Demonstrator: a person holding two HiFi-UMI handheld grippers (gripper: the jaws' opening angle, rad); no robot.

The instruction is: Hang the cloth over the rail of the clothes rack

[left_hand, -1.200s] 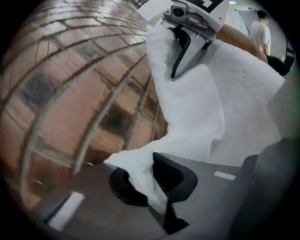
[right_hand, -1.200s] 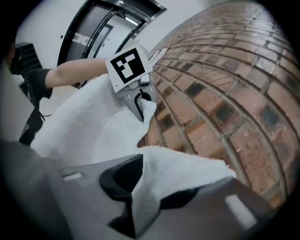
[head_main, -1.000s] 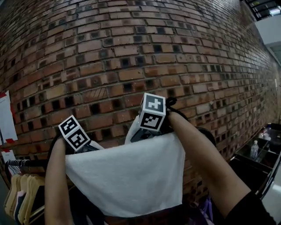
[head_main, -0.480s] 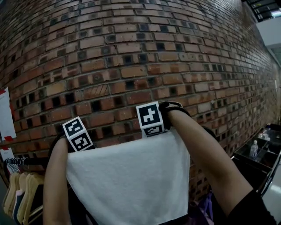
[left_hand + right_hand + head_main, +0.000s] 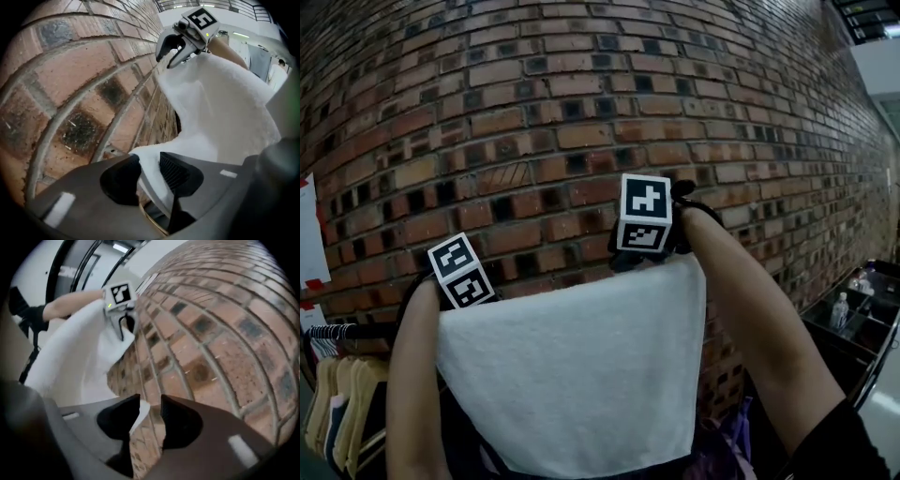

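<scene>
A white cloth [image 5: 572,366] hangs broad and flat in front of the brick wall, its top edge running between my two grippers. Whatever rail lies under that edge is hidden. The left gripper [image 5: 149,165] sits at the cloth's upper left corner. Its jaws have just been opening, and a fold of cloth [image 5: 220,103] still lies loose between them. My right gripper [image 5: 145,405] is at the upper right corner, jaws apart. A thin sliver of cloth [image 5: 70,352] rests by one jaw and brick shows through the rest of the gap.
The brick wall [image 5: 581,112] stands close behind the cloth. At lower left a rail [image 5: 352,330] carries several hangers with clothes [image 5: 337,412]. White paper [image 5: 307,234] is stuck to the wall at far left. A table with bottles [image 5: 848,314] stands at lower right.
The right gripper has moved up and to the right, rising above the cloth's top edge. The cloth now hangs wider and flatter. The left gripper has barely shifted.
</scene>
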